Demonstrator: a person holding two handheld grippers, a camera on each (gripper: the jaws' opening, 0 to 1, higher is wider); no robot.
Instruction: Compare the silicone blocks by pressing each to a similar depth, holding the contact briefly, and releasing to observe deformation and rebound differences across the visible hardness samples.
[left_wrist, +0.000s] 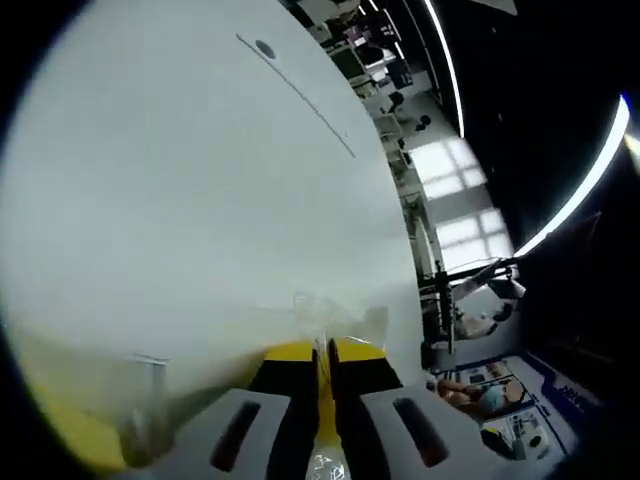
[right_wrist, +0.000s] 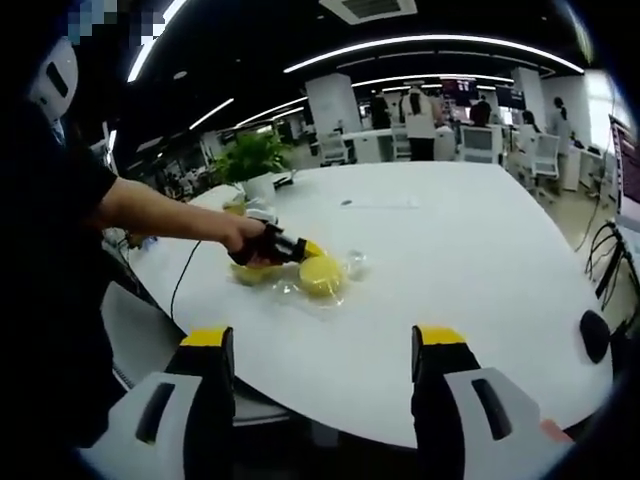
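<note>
In the right gripper view, a round yellow silicone block lies in crinkled clear plastic on the white table. A paler yellow block lies just left of it. A person's hand holds my left gripper with its yellow tips down against the round block's upper edge. In the left gripper view, my left gripper has its jaws close together, with only a thin yellow strip between them and clear plastic at the tips. My right gripper hangs open over the table's near edge with nothing between its fingers.
A potted plant stands at the table's far left. A black cable runs off the left edge and a dark object sits near the right edge. In the left gripper view the table edge drops off to the right. People stand at the back.
</note>
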